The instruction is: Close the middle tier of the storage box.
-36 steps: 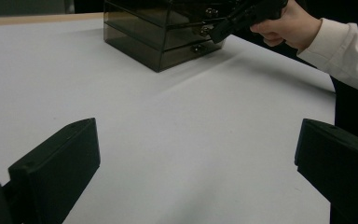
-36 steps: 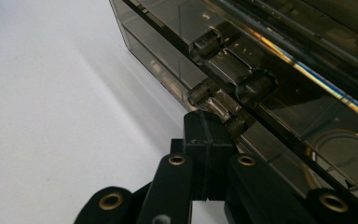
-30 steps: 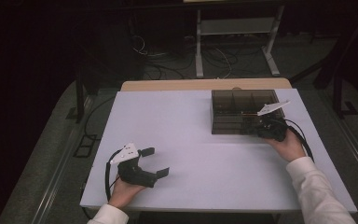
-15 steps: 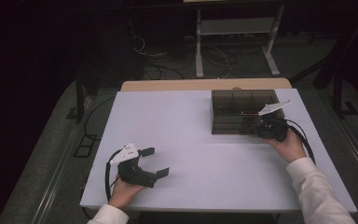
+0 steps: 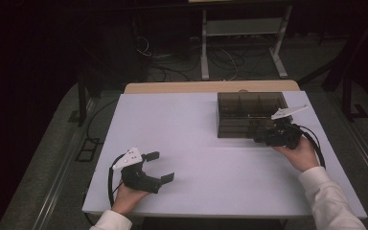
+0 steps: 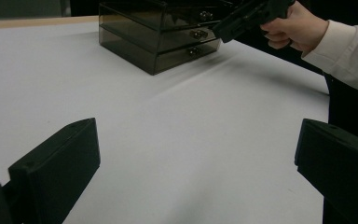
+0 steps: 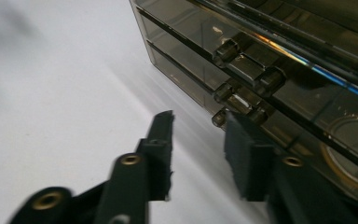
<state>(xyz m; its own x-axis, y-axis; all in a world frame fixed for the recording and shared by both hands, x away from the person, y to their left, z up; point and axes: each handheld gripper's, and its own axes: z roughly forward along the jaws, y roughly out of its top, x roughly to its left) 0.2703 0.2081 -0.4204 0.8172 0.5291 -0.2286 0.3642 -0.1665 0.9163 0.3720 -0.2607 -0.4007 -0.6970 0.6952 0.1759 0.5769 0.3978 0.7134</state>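
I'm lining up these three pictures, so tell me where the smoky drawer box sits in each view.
High view: drawer box at the table's far right, in front of the right tongs.
Left gripper view: top centre, drawer fronts facing the camera.
Right gripper view: upper right, close up.
Shared landmark: the knobs on the drawer fronts.

Both grippers are black, each topped by a pale grey three-cornered plate and trailing a looped black cable. The left gripper (image 5: 159, 166) ends in two blocky, flat-faced jaws. The right gripper (image 7: 196, 154) shows brass-coloured screw fittings along its jaw arms. The person wears white sleeves (image 5: 329, 201), cuffed at the wrist.
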